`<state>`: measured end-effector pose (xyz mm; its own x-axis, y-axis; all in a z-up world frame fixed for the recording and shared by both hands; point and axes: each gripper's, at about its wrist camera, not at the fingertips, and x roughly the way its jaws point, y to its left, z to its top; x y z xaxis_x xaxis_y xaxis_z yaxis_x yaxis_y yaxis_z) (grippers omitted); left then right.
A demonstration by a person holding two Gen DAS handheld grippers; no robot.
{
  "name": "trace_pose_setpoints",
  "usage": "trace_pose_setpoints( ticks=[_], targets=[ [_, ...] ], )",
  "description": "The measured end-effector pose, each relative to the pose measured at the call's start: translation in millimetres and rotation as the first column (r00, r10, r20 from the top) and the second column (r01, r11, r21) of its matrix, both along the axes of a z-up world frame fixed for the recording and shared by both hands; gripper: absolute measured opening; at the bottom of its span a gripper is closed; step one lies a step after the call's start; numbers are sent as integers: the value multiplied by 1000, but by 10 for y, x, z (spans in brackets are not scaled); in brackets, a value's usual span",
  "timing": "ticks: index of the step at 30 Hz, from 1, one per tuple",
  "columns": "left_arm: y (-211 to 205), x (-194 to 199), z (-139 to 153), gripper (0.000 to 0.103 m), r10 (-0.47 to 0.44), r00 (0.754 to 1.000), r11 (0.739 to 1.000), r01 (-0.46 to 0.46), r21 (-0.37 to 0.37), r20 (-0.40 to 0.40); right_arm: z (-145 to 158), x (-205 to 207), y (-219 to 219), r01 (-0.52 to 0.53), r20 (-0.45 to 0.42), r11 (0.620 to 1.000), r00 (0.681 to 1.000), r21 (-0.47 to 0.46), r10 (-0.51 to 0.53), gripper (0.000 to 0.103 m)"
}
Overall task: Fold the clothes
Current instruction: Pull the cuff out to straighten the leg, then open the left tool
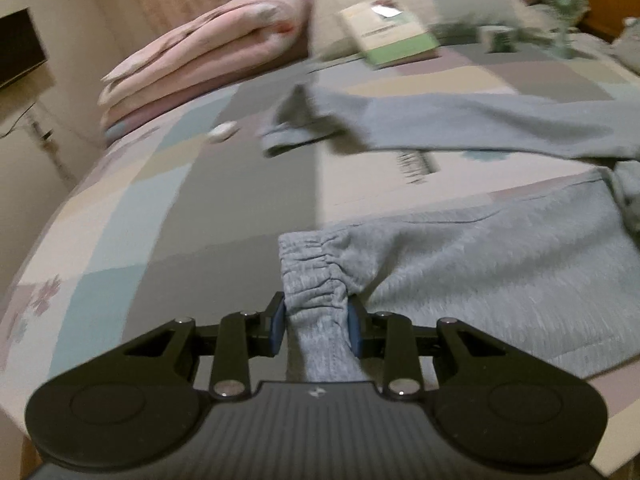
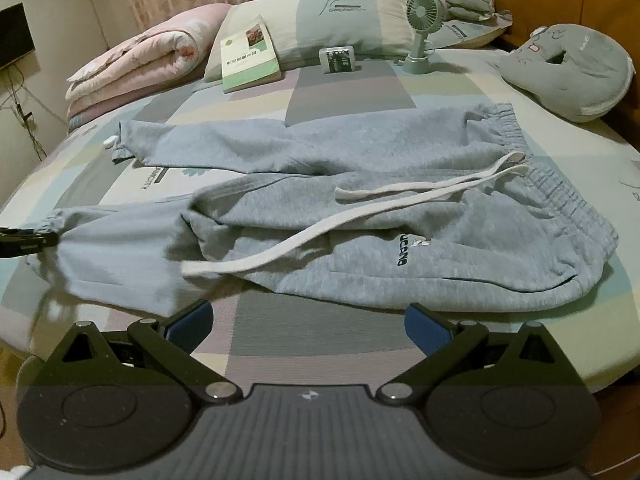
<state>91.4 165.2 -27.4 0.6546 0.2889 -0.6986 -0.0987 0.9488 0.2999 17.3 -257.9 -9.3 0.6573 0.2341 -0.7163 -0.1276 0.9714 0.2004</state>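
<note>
Clamped between the blue pads of the left gripper (image 1: 316, 330) was the elastic cuff (image 1: 310, 276) of one leg of the grey sweatpants (image 2: 360, 216), the bunched fabric running back between the fingers toward the camera. From the right wrist view that same cuff sat at the left edge of the bed (image 2: 340, 340), with the left gripper just showing there as a dark shape. Nearer the front edge of the bed, the right gripper (image 2: 308, 330) hovered with its jaws spread wide and nothing between them, just short of the pants' near hem. The sweatpants lay flat across the middle of the patchwork sheet, waistband (image 2: 532, 168) toward the right edge, the other leg stretched along behind, and the white drawstring (image 2: 304, 240) trailing over the front leg. Along the far edge of the bed rested a folded pink quilt (image 2: 136, 68), a pillow (image 2: 340, 24) with a green-covered book (image 2: 248, 56) leaning on it, a small box (image 2: 339, 60) and a little standing fan (image 2: 422, 28). A grey plush cushion (image 2: 568, 72) sat near the far right corner.
</note>
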Motion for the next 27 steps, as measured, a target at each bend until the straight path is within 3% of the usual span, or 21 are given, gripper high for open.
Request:
trace_pose_setpoints(
  ticks=[6, 19, 27],
  targets=[
    [437, -110, -56, 30, 97, 995, 995, -97, -10, -17, 6, 13, 128, -33, -8, 999, 999, -20, 33, 103],
    [983, -216, 8, 31, 199, 980, 979, -199, 34, 9, 13, 72, 332, -69, -22, 996, 997, -51, 68, 103],
    [1189, -89, -22, 36, 198, 980, 980, -198, 18, -12, -9, 79, 381, -82, -37, 994, 996, -67, 79, 103]
  ],
)
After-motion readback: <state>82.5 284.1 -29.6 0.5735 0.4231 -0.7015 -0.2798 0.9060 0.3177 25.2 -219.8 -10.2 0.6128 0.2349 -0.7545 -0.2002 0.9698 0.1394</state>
